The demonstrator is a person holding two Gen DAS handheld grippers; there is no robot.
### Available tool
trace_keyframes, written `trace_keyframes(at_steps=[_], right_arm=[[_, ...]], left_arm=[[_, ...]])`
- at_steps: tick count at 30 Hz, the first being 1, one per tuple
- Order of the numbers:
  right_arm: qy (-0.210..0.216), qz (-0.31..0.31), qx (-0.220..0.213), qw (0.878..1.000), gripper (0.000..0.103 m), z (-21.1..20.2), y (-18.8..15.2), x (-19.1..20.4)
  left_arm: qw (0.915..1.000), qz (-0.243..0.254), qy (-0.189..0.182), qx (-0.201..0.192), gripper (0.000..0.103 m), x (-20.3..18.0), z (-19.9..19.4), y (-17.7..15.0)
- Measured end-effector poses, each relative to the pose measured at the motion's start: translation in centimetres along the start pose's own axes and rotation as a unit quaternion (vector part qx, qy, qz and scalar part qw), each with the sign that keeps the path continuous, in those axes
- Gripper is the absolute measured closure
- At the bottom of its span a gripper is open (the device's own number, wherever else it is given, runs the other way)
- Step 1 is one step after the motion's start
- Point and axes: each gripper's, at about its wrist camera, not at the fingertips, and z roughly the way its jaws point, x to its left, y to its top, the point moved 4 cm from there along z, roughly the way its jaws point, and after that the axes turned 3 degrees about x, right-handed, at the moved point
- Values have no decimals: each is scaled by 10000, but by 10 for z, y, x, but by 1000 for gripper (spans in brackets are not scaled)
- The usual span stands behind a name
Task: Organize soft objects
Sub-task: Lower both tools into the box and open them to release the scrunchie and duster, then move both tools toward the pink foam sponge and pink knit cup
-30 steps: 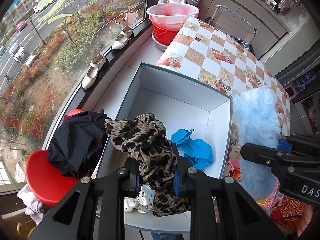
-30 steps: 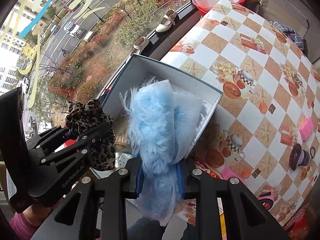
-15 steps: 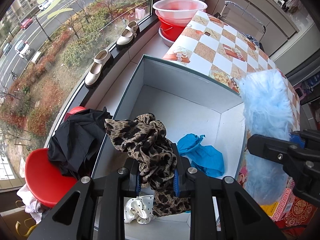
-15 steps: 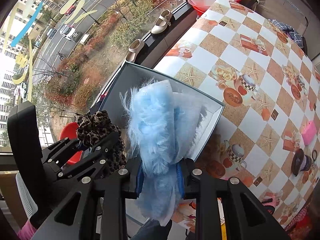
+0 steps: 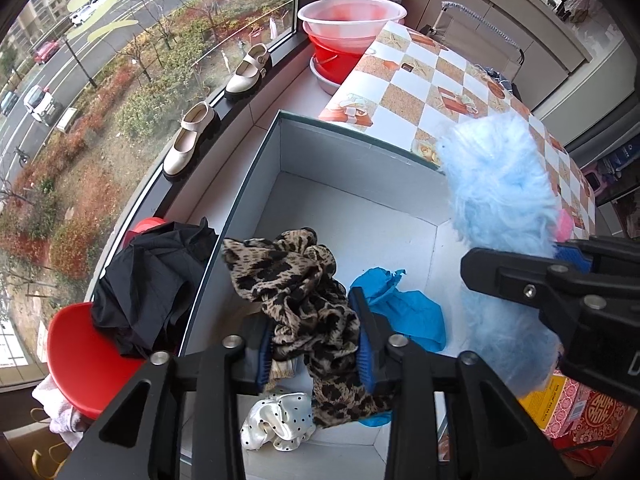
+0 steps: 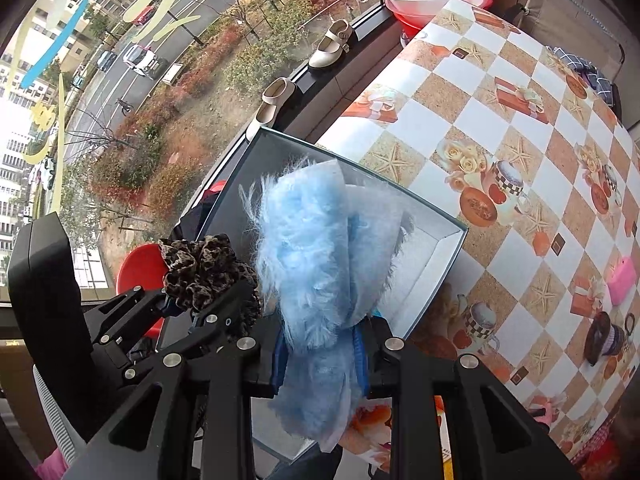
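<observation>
The right gripper (image 6: 320, 354) was clamped on a fluffy blue cloth (image 6: 324, 248) above the grey box (image 6: 436, 268); the left gripper (image 6: 208, 304), at nine o'clock, was releasing a leopard-print scrunchie (image 6: 200, 268).

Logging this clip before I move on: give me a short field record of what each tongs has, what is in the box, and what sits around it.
left tongs: jaws opening, leopard-print cloth still between them, over the box
right tongs: shut on blue fluffy cloth
box: grey, open, at the table edge
in box: blue cloth, white dotted scrunchie
beside box: black garment on red stool
windowsill: two beige shoes
table: checked cover
</observation>
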Motion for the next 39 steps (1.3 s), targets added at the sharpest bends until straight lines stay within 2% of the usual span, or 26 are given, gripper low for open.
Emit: trace_keyframes(at_steps=[1, 2, 3, 4, 5, 8, 9, 10, 11, 17, 21, 24, 26, 30, 34, 39], right_arm=[[19, -3, 2, 10000, 70, 0, 1, 1], [7, 5, 3, 10000, 56, 0, 2, 1], [-12, 21, -2, 10000, 40, 0, 3, 1], [-35, 45, -28, 10000, 32, -2, 3, 1], [-47, 72, -61, 9999, 27, -3, 4, 0], [-32, 182, -22, 9998, 26, -5, 4, -5], [-15, 225, 8, 9997, 14, -6, 3, -7], [6, 283, 22, 9996, 5, -7, 3, -9], [-24, 351, 7, 9994, 1, -9, 1, -12], [478, 906, -72, 9947, 1, -35, -12, -32], [909, 1328, -234, 9867, 1, -63, -26, -49], [1129, 1594, -392, 9800, 1, -88, -43, -66], [1120, 1787, -449, 9765, 1, -104, -57, -82], [1132, 2254, -577, 9659, 1, -130, -91, -124], [912, 2748, -631, 9551, 1, -146, -130, -175], [476, 3456, -458, 9361, 1, -134, -180, -247]], left_arm=[[9999, 49, 48, -105, 36, -1, -3, 0], [9997, 95, 86, -203, 19, -2, -6, 0], [9995, 131, 96, -281, 17, -3, -9, 0], [9994, 153, 84, -310, 17, -3, -11, 0], [9994, 157, 58, -311, 17, -3, -12, 0], [9998, 96, -27, -195, 10, 0, -10, 1], [9999, 54, -106, -115, 3, 1, -8, 1], [9997, -23, -243, -54, 0, 2, -7, 1], [9993, -80, -378, 2, 0, 3, -7, 1], [9955, 54, -930, 146, 0, -12, -22, -4], [9883, 291, -1464, 308, 0, -36, -37, -7], [9843, 591, -1623, 371, 0, -62, -48, -8], [9813, 816, -1699, 403, 0, -81, -55, -8], [9750, 1263, -1740, 554, 0, -124, -57, -11], [9702, 1678, -1536, 829, 0, -164, -41, -19], [9600, 2153, -1139, 1378, 0, -209, 2, -32]])
